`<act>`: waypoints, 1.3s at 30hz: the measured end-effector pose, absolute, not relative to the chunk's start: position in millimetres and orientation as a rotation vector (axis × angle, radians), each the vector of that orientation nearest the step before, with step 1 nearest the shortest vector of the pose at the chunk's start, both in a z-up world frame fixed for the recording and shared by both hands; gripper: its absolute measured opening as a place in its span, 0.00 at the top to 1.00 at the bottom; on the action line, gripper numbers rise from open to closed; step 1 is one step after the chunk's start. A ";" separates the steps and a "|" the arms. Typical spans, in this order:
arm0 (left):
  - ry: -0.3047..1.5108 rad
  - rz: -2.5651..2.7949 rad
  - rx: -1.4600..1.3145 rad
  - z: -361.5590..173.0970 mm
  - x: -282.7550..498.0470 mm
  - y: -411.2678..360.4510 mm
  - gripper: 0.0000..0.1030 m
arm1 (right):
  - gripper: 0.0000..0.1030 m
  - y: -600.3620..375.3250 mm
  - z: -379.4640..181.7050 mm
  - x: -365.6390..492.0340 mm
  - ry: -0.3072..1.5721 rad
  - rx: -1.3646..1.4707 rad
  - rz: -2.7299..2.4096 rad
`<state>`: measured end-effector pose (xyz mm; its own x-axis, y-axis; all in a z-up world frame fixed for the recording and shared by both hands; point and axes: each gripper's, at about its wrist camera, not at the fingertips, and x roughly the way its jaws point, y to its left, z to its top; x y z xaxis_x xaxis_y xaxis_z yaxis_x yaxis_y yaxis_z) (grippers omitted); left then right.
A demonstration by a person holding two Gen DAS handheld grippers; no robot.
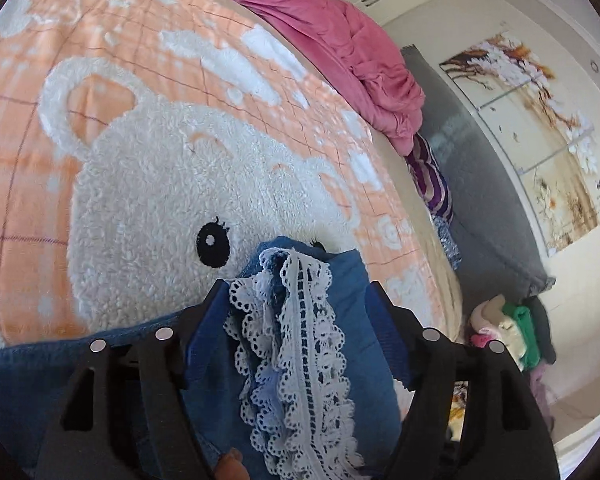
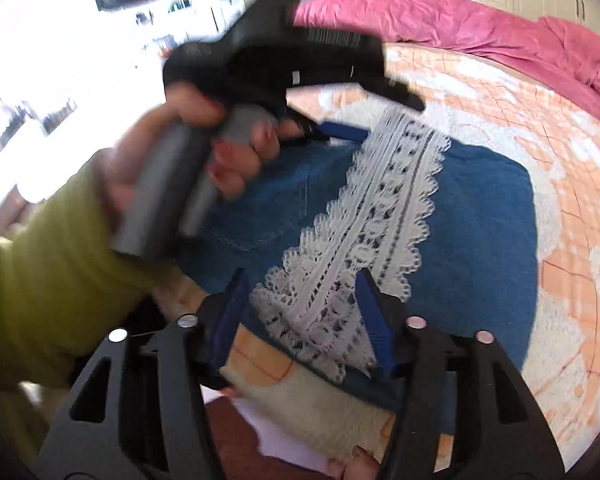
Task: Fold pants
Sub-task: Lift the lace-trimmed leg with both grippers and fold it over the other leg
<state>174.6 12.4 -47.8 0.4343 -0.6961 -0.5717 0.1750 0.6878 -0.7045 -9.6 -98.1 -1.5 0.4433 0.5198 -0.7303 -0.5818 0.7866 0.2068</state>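
The folded blue jeans [image 2: 480,216] with white lace [image 2: 384,200] lie on the teddy bear blanket [image 1: 140,184]. Both tools, left tool [image 1: 296,300] and right tool [image 2: 300,292], stand apart around the lace, gripping nothing. Pink quilt [image 2: 460,24] at twelve o'clock.

Your left wrist view looks steeply down along its fingers [image 1: 220,304], very near the blue pants [image 1: 352,320] on the bed [image 1: 140,120], facing the far wall. Your right wrist view also tilts down, close over the bed edge, facing across the bed toward your left hand [image 2: 236,148]. Both views share the pants' lace strip [image 1: 304,344] and the pink bedding [image 1: 324,36].
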 end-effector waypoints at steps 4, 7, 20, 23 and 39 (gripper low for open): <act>0.990 -0.588 -0.594 -52.7 180.6 11.1 0.33 | 0.48 -141.3 16.9 11.8 0.836 -0.042 0.548; 0.995 -0.556 -0.569 -54.6 185.3 8.7 0.33 | 0.48 -178.5 16.5 52.5 0.891 0.038 0.413; 1.002 -0.571 -0.500 -63.3 189.4 2.7 0.78 | 0.62 -199.4 -37.1 167.2 1.111 0.202 0.374; 1.000 -0.565 -0.488 -61.5 187.5 1.8 0.81 | 0.85 -187.0 -35.4 164.6 1.088 0.165 0.392; 0.920 -0.426 -0.304 -41.8 173.9 14.8 0.61 | 0.56 -184.6 -18.1 145.8 0.997 0.126 0.329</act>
